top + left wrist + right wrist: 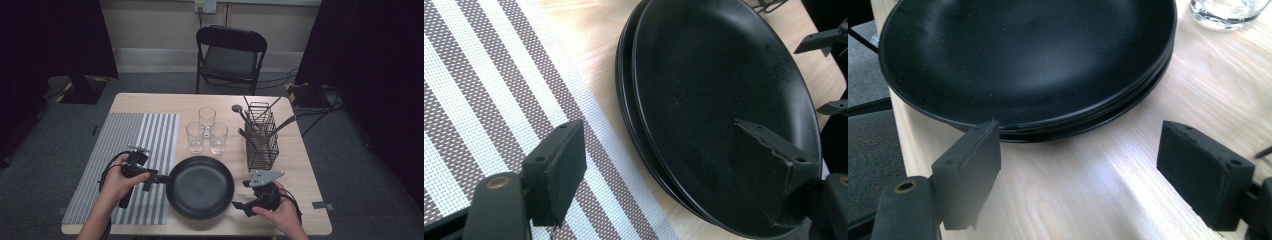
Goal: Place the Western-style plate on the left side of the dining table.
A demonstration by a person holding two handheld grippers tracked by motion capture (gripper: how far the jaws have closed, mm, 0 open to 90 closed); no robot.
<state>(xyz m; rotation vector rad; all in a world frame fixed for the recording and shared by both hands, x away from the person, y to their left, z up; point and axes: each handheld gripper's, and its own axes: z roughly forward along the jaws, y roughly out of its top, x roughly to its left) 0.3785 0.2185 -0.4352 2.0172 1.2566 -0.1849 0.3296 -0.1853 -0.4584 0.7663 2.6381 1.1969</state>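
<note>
The left gripper [159, 178] was held with its jaws spread wide, empty, at the left rim of the stack of black plates [200, 187]; in the left gripper view one jaw hung over the striped placemat [489, 100] and the other over the plates' inner surface [714, 85], so the rim lay between them without being touched, as far as could be told; the right gripper [240, 196] was likewise held wide apart and empty, just beside the stack's right rim, its jaws seen over bare wood of the table [1128, 165] in the right gripper view, short of the plates [1023, 55]. The stack was seen near the front edge of the table, about midway along it, with at least two rims visible one upon another; three drinking glasses [207, 131] stood behind it and a wire cutlery rack [261, 136] toward the right edge.

The plates were judged stiff, fairly heavy as a stack, smooth-glazed and hence slippery, and breakable if dropped; a hold was judged best taken at opposite rims, a pad above and a pad under the lip, with both grippers sharing the weight; a one-sided grip was judged likely to let the stack tilt and slide.
</note>
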